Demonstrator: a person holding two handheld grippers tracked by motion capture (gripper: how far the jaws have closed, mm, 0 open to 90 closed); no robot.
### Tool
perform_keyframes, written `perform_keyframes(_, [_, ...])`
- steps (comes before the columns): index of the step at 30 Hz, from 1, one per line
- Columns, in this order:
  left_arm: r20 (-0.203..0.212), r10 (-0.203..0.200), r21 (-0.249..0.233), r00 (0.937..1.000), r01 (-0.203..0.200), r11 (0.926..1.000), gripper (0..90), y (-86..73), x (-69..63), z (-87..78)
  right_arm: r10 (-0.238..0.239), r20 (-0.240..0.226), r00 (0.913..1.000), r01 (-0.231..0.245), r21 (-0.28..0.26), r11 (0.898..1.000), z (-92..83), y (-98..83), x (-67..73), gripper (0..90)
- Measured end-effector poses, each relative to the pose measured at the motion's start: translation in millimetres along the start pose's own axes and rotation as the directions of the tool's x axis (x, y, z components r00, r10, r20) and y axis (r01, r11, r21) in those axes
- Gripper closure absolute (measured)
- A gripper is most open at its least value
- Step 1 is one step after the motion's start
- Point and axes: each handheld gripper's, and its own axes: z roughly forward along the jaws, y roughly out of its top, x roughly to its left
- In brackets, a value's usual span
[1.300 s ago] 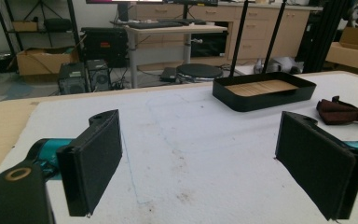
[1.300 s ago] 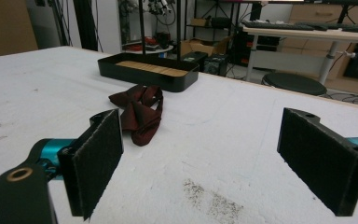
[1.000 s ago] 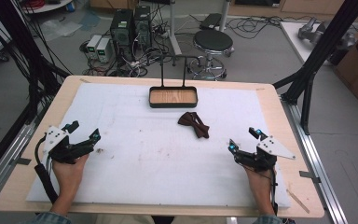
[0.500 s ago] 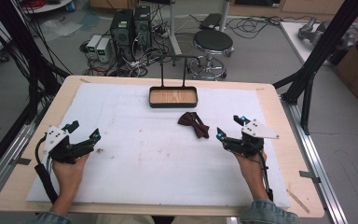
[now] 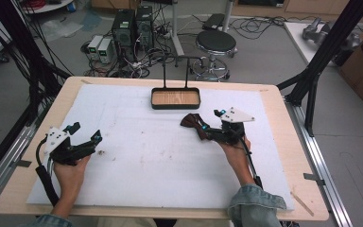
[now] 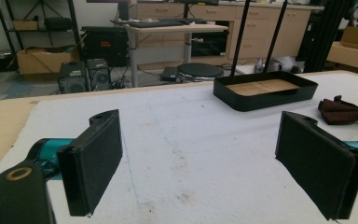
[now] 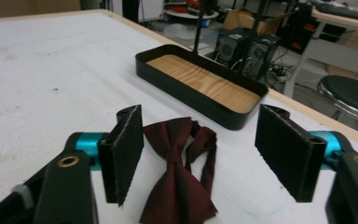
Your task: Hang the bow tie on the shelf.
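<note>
So, bow tie (image 7: 179, 182): dark red, lying flat on the white mat (image 5: 160, 156), just in front of the tray (image 5: 176, 98)
right gripper (image 7: 200, 154): jaws spread wide, straddling the bow tie, not gripping it
left gripper (image 6: 214, 163): wide too, holding nothing, well off to the side

round black stool (image 5: 216, 43) and computer towers (image 5: 133, 27) on floor beyond the table.

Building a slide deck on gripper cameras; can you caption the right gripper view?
Open right gripper straddling a dark red bow tie on white padding, black tray just beyond.
</note>
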Motion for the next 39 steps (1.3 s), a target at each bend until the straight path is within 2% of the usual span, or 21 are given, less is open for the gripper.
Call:
perform_keyframes(3, [0.001, -0.001, 0.002, 1.0, 0.001, 1.0, 15.0, -0.1, -0.1, 0.1, -0.012, -0.016, 0.9998, 0.012, 0.003, 1.0, 7.1, 2.1, 2.6, 35.1])
perform_keyframes(7, [0.0, 0.002, 0.002, 1.0, -0.002, 1.0, 15.1, -0.1, 0.3, 0.2, -0.045, -0.058, 0.9973, 0.047, 0.032, 0.998, 28.6, 6.1, 7.9, 39.1])
perform_keyframes(11, [0.002, -0.003, 0.004, 1.0, 0.003, 1.0, 15.1, -0.4, 0.1, 0.7, -0.049, -0.078, 0.9958, 0.053, 0.054, 0.997, 39.4, 4.9, 10.0, 40.7])
perform_keyframes(13, [0.002, -0.005, 0.002, 1.0, 0.005, 1.0, 15.1, -0.4, 0.2, 0.8, -0.057, -0.087, 0.9945, 0.064, 0.073, 0.995, 45.8, 1.6, 10.6, 42.6])
perform_keyframes(14, [0.002, -0.003, 0.002, 1.0, 0.003, 1.0, 15.2, -0.5, 0.2, 0.9, -0.053, -0.091, 0.9944, 0.062, 0.1, 0.993, 50.5, -2.4, 9.9, 44.3])
perform_keyframes(16, [0.004, -0.003, 0.003, 1.0, 0.003, 1.0, 15.2, -0.4, 0.2, 1.1, -0.056, -0.091, 0.9943, 0.065, 0.108, 0.992, 52.4, -3.9, 9.1, 45.3])
perform_keyframes(18, [0.005, -0.003, 0.003, 1.0, 0.003, 1.0, 15.2, -0.4, 0.0, 1.1, -0.048, -0.093, 0.9945, 0.061, 0.149, 0.987, 58.3, -9.5, 7.8, 49.2])
perform_keyframes(20, [0.004, -0.003, 0.003, 1.0, 0.003, 1.0, 15.2, -0.5, -0.1, 1.3, -0.053, -0.092, 0.9943, 0.066, 0.153, 0.986, 59.6, -10.5, 7.8, 50.1])
perform_keyframes(27, [0.009, -0.004, 0.006, 1.0, 0.004, 1.0, 15.2, -0.8, -0.7, 2.2, -0.099, -0.091, 0.9909, 0.116, 0.202, 0.973, 70.5, -18.3, 10.6, 56.3])
perform_keyframes(34, [0.01, -0.005, 0.007, 0.9999, 0.005, 1.0, 15.2, -0.9, -0.8, 2.5, -0.102, -0.071, 0.9923, 0.116, 0.232, 0.966, 74.3, -22.5, 8.9, 61.2])
perform_keyframes(39, [0.01, -0.006, 0.007, 0.9999, 0.006, 1.0, 15.2, -0.9, -0.7, 2.3, -0.105, -0.072, 0.9919, 0.12, 0.249, 0.961, 76.3, -24.7, 8.3, 62.7])
